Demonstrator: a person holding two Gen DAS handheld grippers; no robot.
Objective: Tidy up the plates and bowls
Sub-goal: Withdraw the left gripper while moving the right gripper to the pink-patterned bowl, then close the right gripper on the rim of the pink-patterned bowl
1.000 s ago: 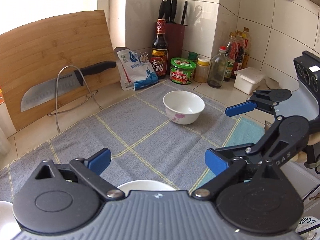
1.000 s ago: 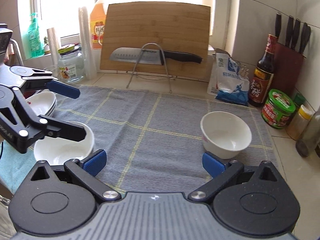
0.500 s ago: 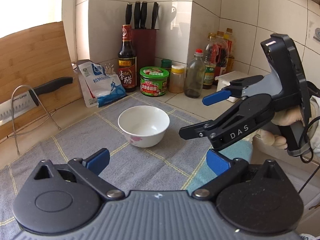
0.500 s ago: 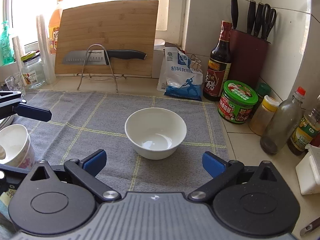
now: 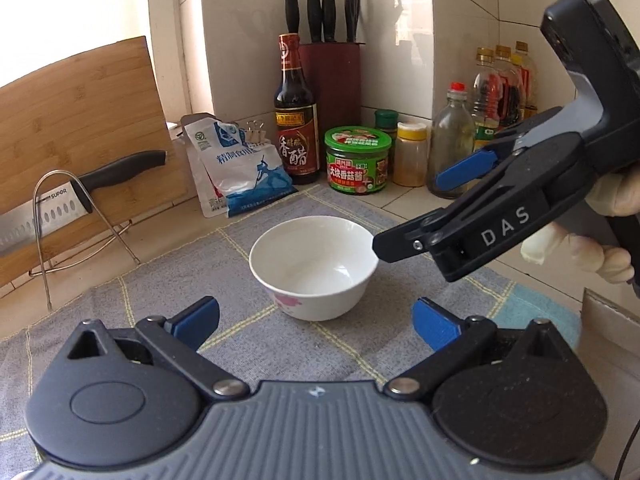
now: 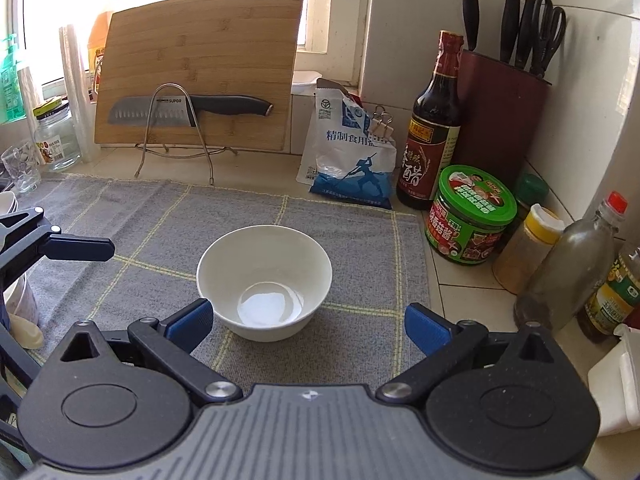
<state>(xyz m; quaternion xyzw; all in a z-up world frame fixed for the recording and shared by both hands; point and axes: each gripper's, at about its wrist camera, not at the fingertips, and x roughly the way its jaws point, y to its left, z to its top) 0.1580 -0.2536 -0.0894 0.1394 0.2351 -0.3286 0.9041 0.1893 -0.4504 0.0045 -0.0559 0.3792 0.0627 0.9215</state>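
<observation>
A white bowl (image 5: 314, 266) with a pink flower print stands upright and empty on the grey checked cloth (image 5: 160, 312); it also shows in the right wrist view (image 6: 264, 280). My left gripper (image 5: 316, 316) is open and empty, just short of the bowl. My right gripper (image 6: 308, 322) is open and empty, its fingers either side of the bowl's near rim. In the left wrist view the right gripper (image 5: 420, 208) reaches in from the right, one fingertip (image 5: 386, 242) at the bowl's right rim. More white bowls (image 6: 20, 300) sit at the left edge.
A knife on a wire stand (image 6: 180, 108) leans against a bamboo cutting board (image 6: 200, 64) at the back. A salt bag (image 6: 352, 160), vinegar bottle (image 6: 434, 128), knife block (image 6: 500, 116), green-lidded jar (image 6: 472, 220) and several bottles (image 6: 568, 264) line the right wall. Glass jars (image 6: 54, 140) stand back left.
Both grippers have moved toward the bowl, which now sits close between the right gripper's fingers. The left gripper has turned right, away from the other bowls. Both stay open.
</observation>
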